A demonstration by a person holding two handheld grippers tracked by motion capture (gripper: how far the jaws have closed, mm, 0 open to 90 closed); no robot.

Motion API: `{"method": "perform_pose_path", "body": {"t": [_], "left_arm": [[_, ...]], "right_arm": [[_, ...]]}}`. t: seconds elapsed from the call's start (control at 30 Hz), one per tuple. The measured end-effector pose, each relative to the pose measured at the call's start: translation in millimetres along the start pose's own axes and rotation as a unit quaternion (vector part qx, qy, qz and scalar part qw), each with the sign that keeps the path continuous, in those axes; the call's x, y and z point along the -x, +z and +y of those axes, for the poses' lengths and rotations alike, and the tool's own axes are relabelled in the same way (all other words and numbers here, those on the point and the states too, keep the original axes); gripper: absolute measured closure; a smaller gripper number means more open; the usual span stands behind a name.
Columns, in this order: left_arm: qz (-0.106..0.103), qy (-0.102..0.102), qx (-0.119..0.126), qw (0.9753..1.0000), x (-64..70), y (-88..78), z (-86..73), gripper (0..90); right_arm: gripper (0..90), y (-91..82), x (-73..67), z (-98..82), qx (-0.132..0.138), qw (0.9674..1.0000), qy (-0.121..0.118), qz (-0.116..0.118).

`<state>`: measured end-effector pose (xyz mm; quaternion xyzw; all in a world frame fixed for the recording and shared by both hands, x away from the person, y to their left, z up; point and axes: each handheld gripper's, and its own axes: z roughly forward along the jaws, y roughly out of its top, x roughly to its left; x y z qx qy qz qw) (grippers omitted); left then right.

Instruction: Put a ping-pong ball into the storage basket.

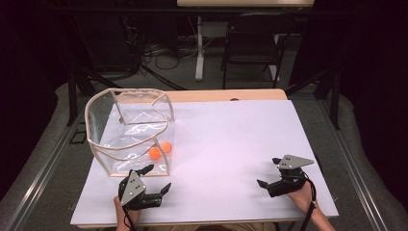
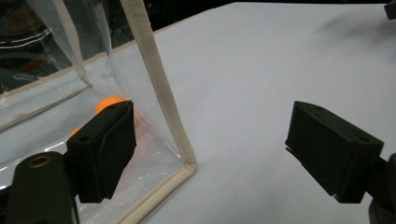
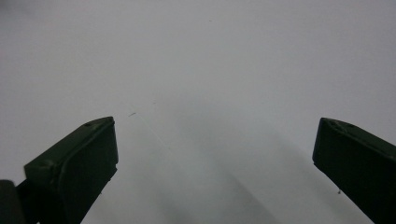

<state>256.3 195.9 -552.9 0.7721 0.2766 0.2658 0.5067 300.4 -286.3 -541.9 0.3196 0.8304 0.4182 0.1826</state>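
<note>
A: Nearest to the camera, at the near edge of the table, I see the two hands. The left hand holds the left gripper, and its jaws are spread wide, with nothing between them.

B: Yes. In the left gripper view one jaw is just in front of the clear wall of the transparent bag, and the other jaw stands over the bare white surface to the right. Is it touching the bag?

A: I cannot tell. It is very close to the near right corner, beside the cream edging.

B: And the right gripper?

A: It is at the near right of the table, well apart from the bag. Its jaws are also spread, over bare white table, pointing to the left. The grey plate lies on top, and the cable goes down along the right hand.

B: Where are the orange balls?

A: Two of them lie inside the bag, at its near right corner, touching each other. The bag stands open at the left of the table.

B: Any writing or label?

A: None that I can read.
</note>
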Motion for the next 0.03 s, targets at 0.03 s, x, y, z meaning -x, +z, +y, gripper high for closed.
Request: {"method": "perform_pose_path", "body": {"t": [0.03], "left_arm": [[-0.004, -0.003, -0.006, 1.0, -1.3, 1.1, -0.8, 15.7]], "right_arm": [[0.0, -0.3, 0.1, -0.6, 0.0, 1.0, -0.001, -0.001]]}}
